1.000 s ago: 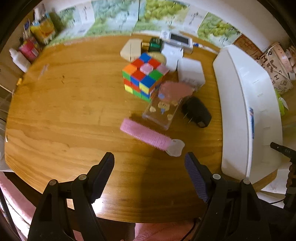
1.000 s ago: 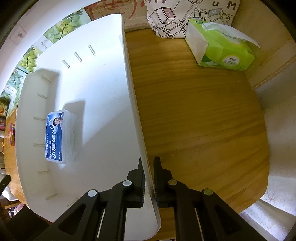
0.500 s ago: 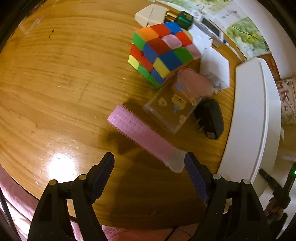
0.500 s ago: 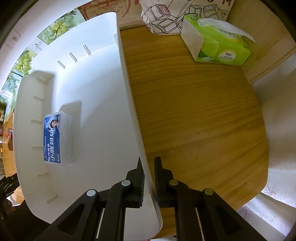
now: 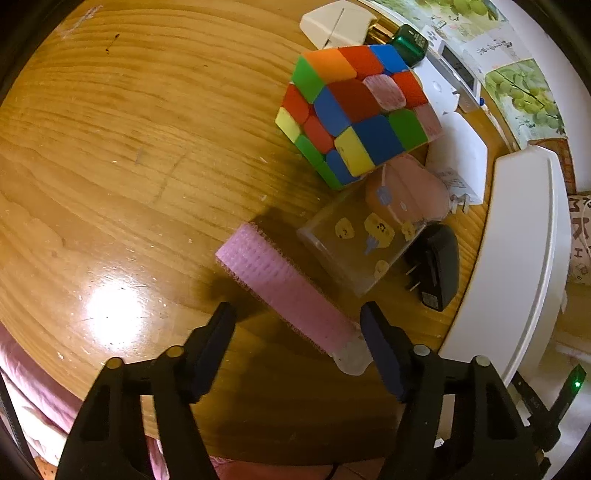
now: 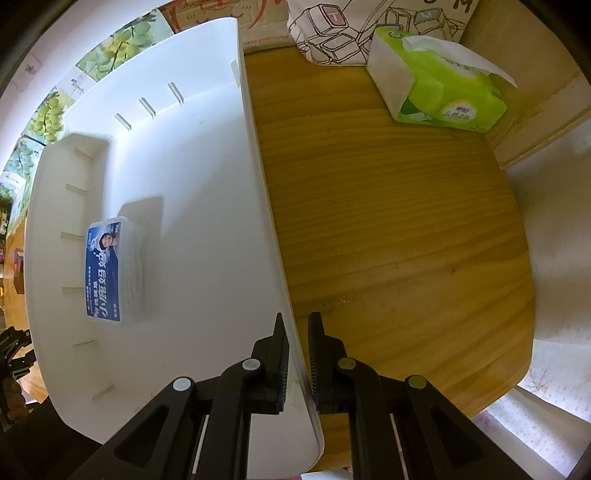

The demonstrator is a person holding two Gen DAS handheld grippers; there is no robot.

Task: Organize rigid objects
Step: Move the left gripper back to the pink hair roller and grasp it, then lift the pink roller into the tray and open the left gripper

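A pink bristly hair roller (image 5: 284, 284) with a clear end lies slanted on the wooden table (image 5: 129, 147). My left gripper (image 5: 295, 310) points down over it with its jaws closing. The roller's near end is between the fingers; the pads are not pressing on it. Behind it are a clear box (image 5: 354, 251) with yellow stickers, a colourful puzzle cube (image 5: 354, 110) and a black plug adapter (image 5: 436, 266). My right gripper (image 6: 295, 332) is shut on the right rim of the white bin (image 6: 266, 206). A small box with a blue label (image 6: 110, 269) lies in the bin.
White adapters (image 5: 461, 155) and a green-capped item (image 5: 410, 40) sit behind the cube. The white bin (image 5: 524, 258) stands just right of the black adapter. A green tissue pack (image 6: 439, 92) and a printed bag (image 6: 332, 33) lie on the table's far right.
My left gripper has dropped closer to the table and over the pink roller, rolling as it went, and its jaws have narrowed. The right gripper keeps its hold on the bin rim.
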